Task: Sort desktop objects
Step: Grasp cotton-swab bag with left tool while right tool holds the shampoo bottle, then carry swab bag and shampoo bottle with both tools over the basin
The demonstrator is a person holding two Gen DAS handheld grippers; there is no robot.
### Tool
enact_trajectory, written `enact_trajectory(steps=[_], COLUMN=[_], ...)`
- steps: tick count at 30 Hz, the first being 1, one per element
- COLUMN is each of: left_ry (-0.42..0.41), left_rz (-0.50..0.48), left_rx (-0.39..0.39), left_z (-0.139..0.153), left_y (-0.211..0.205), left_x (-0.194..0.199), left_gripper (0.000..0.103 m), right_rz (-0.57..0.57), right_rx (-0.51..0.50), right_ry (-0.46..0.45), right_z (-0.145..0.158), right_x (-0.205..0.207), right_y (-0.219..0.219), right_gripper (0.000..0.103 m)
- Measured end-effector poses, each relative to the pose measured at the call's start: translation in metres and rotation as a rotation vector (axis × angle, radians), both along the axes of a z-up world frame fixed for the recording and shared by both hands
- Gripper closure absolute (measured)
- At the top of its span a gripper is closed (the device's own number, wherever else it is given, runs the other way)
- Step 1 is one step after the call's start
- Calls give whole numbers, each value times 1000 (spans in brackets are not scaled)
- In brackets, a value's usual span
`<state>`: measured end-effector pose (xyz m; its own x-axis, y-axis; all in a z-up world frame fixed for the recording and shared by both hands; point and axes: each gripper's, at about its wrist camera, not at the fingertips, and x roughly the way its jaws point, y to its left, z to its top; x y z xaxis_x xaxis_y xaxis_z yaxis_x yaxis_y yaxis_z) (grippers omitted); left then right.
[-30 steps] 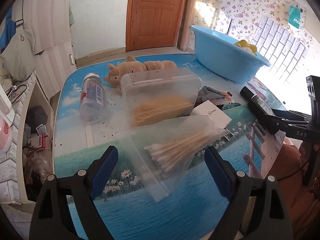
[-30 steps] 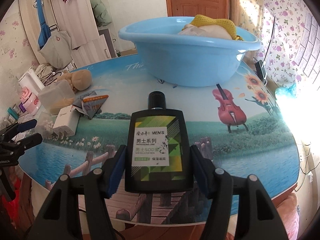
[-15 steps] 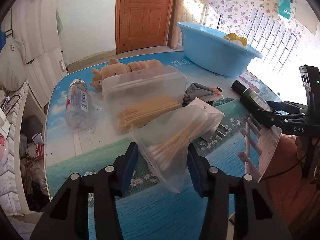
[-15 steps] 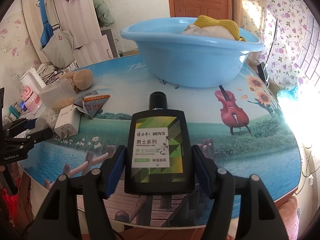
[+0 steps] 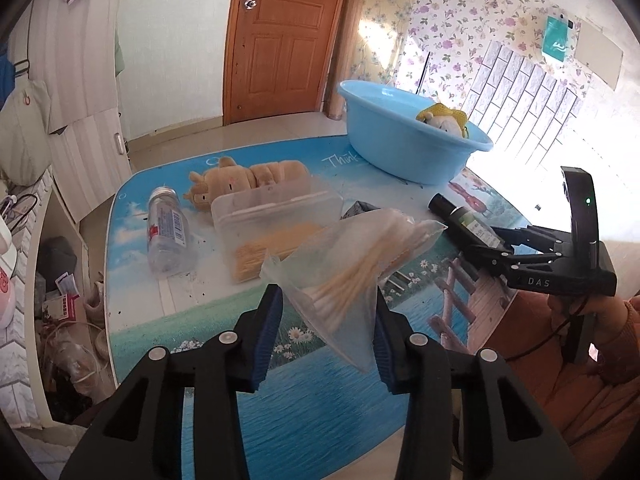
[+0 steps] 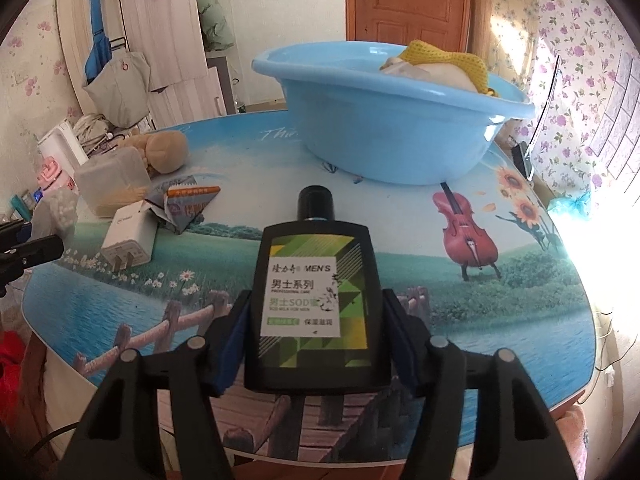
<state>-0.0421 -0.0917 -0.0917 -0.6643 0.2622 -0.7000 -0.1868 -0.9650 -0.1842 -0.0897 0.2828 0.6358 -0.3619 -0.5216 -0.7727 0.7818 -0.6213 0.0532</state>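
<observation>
A clear bag of cotton swabs point(image 5: 352, 264) hangs above the table between the blue pads of my left gripper point(image 5: 326, 312). Its jaws are closing and the pads press the bag's sides, so it is shut on it. A flat black lotion bottle with a green label point(image 6: 312, 264) sits between the pads of my right gripper point(image 6: 316, 312), over the table's near edge. Those jaws are closing too, and both pads touch the bottle. The left wrist view shows the same bottle point(image 5: 460, 216) at the right. A blue basin point(image 6: 380, 136) stands at the table's far side.
A clear box of toothpicks point(image 5: 276, 220), a tan plush toy point(image 5: 248, 180) and a lying plastic bottle point(image 5: 168, 232) lie beyond the bag. A white charger point(image 6: 128, 236) and a folded packet point(image 6: 188, 200) sit left of the lotion bottle. The basin holds a yellow-capped toy point(image 5: 440, 118).
My left gripper went from wide open around the bag to shut on it, then lifted it off the table. The right gripper and its bottle stayed in place.
</observation>
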Motion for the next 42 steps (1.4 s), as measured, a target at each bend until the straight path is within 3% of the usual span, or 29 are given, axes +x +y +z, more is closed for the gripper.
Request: enact_trajectory(steps=[11, 21, 42], left_ry=[71, 124, 99], left_rz=[-35, -83, -222], left_rx=[2, 23, 4], left_z=[42, 73, 71], left_y=[14, 40, 142], left_x=[-6, -51, -177], left_gripper=[62, 62, 60], right_rz=[42, 56, -101], right_rx=[-114, -199, -271], right_ry=[51, 139, 109], right_z=[34, 80, 80], right_x=[10, 16, -88], right_y=[11, 18, 20], right_gripper=[42, 42, 42])
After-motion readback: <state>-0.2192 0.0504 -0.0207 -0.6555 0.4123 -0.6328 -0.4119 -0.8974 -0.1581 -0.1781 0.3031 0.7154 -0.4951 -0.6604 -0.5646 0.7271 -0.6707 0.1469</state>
